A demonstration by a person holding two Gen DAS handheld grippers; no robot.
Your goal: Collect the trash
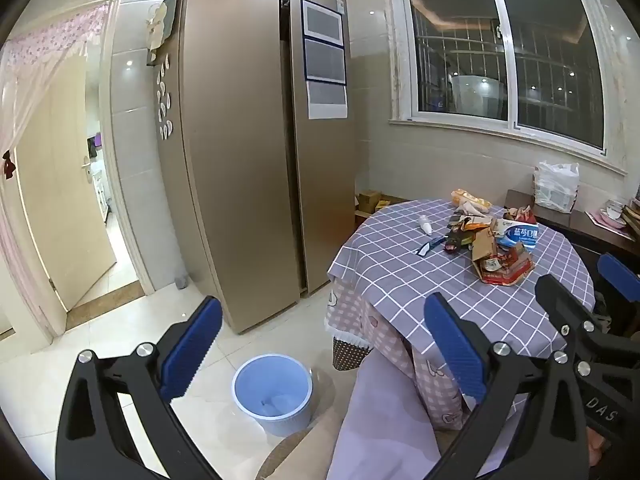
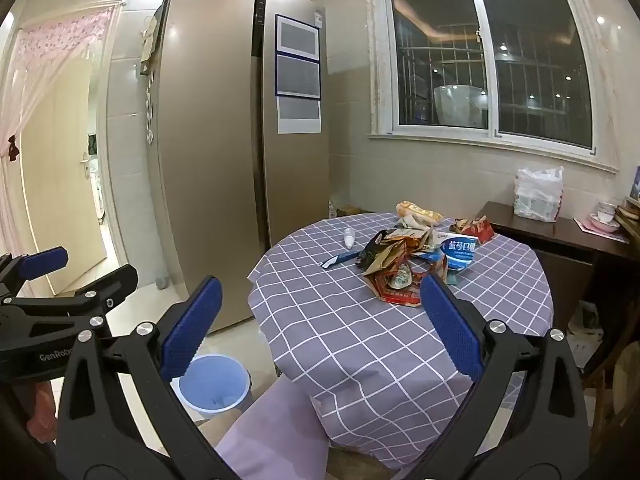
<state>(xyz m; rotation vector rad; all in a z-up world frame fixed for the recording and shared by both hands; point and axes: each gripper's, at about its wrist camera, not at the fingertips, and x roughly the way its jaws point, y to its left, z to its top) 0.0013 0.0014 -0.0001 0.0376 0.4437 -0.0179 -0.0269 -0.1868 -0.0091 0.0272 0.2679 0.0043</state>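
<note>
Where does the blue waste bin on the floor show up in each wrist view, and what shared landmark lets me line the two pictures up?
Left wrist view: the blue waste bin stands on the floor at lower centre, left of the table, fully visible.
Right wrist view: the bin sits lower left, partly hidden behind the blue pad of that gripper's left finger.
Shared landmark: the gold fridge, rising directly behind the bin in both views.
</note>
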